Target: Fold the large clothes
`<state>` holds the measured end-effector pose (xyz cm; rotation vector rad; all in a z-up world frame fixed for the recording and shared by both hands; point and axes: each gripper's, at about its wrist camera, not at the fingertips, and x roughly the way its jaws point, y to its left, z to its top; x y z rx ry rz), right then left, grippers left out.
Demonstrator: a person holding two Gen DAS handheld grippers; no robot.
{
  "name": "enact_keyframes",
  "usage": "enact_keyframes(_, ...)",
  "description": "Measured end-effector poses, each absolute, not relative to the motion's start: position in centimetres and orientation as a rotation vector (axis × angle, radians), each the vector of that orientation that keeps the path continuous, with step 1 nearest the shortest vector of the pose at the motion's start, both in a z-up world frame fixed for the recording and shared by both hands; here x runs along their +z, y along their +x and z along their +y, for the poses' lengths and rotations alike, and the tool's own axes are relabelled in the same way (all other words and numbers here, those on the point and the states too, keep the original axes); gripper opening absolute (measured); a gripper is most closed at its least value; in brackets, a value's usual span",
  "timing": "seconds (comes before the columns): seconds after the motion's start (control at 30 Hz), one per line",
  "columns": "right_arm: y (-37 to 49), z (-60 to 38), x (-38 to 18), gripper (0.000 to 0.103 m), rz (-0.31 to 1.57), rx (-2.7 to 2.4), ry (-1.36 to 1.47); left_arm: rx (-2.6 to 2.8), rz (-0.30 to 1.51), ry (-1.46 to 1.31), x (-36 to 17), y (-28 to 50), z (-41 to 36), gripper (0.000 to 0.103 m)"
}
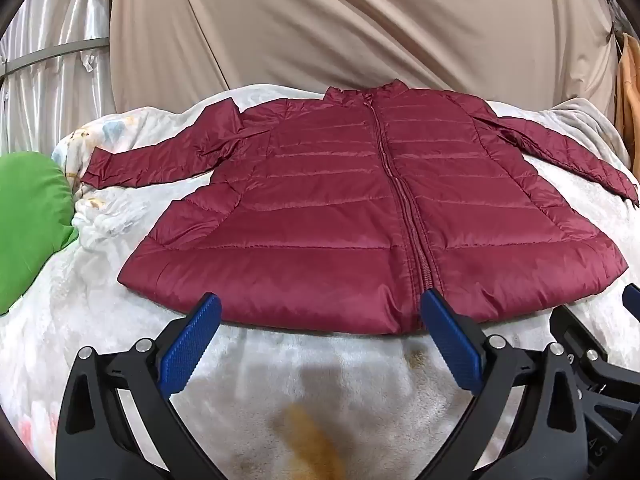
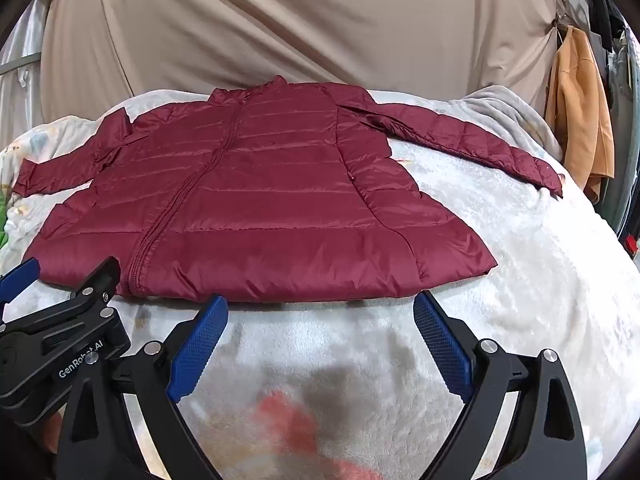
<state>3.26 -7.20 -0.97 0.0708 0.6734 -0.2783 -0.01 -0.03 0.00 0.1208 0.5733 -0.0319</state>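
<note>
Maroon jacket (image 1: 360,216) lies flat — left gripper (image 1: 320,316), right gripper (image 2: 320,312) spread wide, empty.

The jacket (image 1: 332,216) is quilted maroon cloth with a slight sheen; the blanket (image 1: 312,380) is fuzzy fleece; the left hand-held gripper (image 1: 320,312) has textured blue pads (image 1: 188,348).

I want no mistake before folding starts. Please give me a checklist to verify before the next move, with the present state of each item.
1. Jacket lies flat, front up: ok.
2. Zipper closed: ok.
3. Both sleeves spread out: ok, though the left sleeve is wrinkled.
4. Left gripper open, empty: ok.
5. Right gripper open, empty: ok.
6. Fingertips touching the hem: cannot tell.
</note>
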Motion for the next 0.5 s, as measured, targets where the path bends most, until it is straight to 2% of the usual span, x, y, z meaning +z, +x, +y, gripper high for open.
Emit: enact_keyframes(0.5, 3.34, -7.27, -1.18, 0.092, 0.675, -0.277, 0.075, -0.034, 0.581, 0.117, -0.02, 0.02, -0.01, 0.097)
